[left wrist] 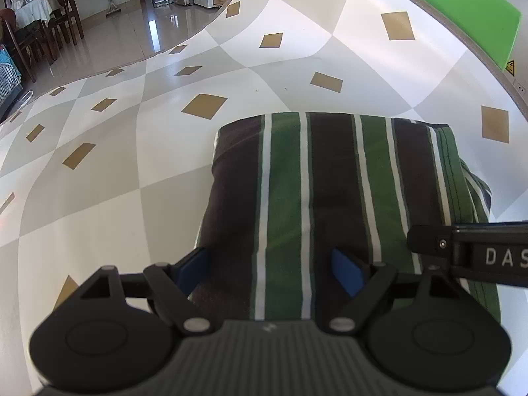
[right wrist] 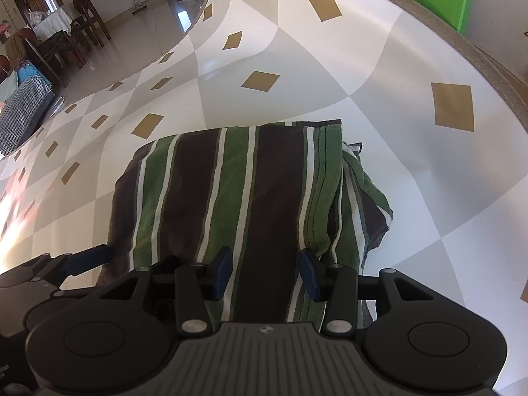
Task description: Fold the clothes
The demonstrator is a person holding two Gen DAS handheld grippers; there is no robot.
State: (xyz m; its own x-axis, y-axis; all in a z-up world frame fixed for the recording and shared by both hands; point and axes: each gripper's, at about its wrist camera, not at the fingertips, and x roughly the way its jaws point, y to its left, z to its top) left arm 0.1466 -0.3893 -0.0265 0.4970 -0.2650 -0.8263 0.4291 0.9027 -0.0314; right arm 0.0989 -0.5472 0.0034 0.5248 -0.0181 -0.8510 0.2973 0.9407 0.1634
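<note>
Both hand-held grippers over one folded striped garment (left wrist: 330, 198).
My left hand-held gripper (left wrist: 270, 274) stands released; my right hand-held gripper (right wrist: 265, 272) too, pads clear of the cloth, on the checkered desk (left wrist: 132, 165).

"DAS" on right gripper (left wrist: 475, 250)

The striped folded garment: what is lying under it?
The striped garment lies on the checkered tablecloth. At its right edge, lower folded layers stick out. Anything beneath its middle is covered.
</note>
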